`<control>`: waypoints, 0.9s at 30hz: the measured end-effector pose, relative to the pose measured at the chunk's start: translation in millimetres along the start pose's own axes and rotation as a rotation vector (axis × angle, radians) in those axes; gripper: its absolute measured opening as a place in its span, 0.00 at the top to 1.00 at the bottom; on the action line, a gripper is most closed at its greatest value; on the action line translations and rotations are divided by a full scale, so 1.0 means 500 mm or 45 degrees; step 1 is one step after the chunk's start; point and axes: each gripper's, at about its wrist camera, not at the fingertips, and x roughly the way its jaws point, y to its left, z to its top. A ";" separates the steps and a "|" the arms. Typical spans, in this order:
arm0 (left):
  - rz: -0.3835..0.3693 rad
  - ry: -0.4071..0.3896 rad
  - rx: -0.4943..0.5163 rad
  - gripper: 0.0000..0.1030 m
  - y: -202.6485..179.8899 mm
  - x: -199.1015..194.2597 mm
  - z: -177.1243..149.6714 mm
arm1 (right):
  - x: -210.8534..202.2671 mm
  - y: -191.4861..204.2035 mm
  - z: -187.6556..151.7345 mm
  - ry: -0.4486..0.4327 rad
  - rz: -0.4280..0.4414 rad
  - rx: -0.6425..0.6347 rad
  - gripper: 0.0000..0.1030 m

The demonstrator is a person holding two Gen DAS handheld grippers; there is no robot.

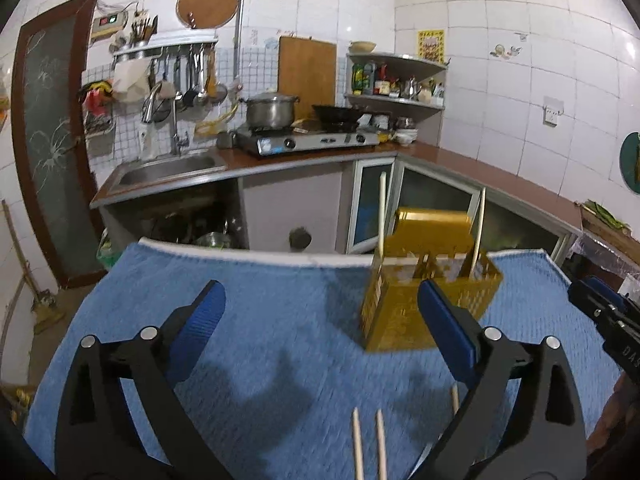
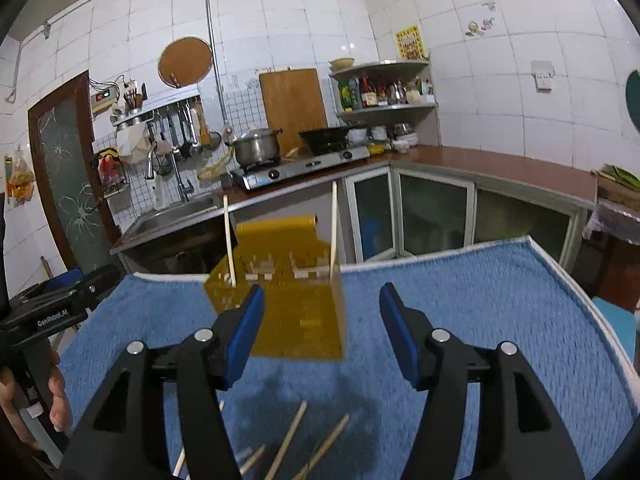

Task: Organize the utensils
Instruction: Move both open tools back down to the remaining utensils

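A yellow perforated utensil holder (image 1: 404,312) (image 2: 304,320) stands at the far edge of a blue towel (image 1: 280,328) (image 2: 480,320). Two pale chopsticks (image 1: 382,216) (image 2: 229,240) stand upright in it, one at each end. My left gripper (image 1: 320,304) hangs wide open above the towel, left of the holder, with nothing between its blue pads. My right gripper (image 2: 322,304) is open too and holds nothing, just in front of the holder. Several loose chopsticks (image 1: 380,448) (image 2: 288,440) lie on the towel close under both grippers.
Beyond the towel's far edge is a kitchen: a steel sink (image 1: 168,168), a gas stove (image 1: 308,140) with a pot and a wok, a brown counter (image 2: 500,168) and glass cabinet doors. A hand (image 2: 56,396) holds the left gripper's body at the right wrist view's left edge.
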 end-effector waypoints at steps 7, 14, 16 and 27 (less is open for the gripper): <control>0.014 0.086 -0.011 0.06 0.026 -0.003 -0.081 | -0.010 -0.011 -0.077 0.077 -0.064 0.004 0.43; 0.012 0.171 -0.028 0.06 0.037 0.024 -0.149 | 0.007 -0.011 -0.147 0.156 -0.115 0.003 0.43; 0.006 0.193 -0.030 0.06 0.037 0.031 -0.162 | 0.013 -0.009 -0.161 0.173 -0.127 -0.010 0.43; -0.010 0.343 -0.002 0.05 0.017 0.076 -0.209 | 0.044 -0.003 -0.200 0.273 -0.192 -0.033 0.43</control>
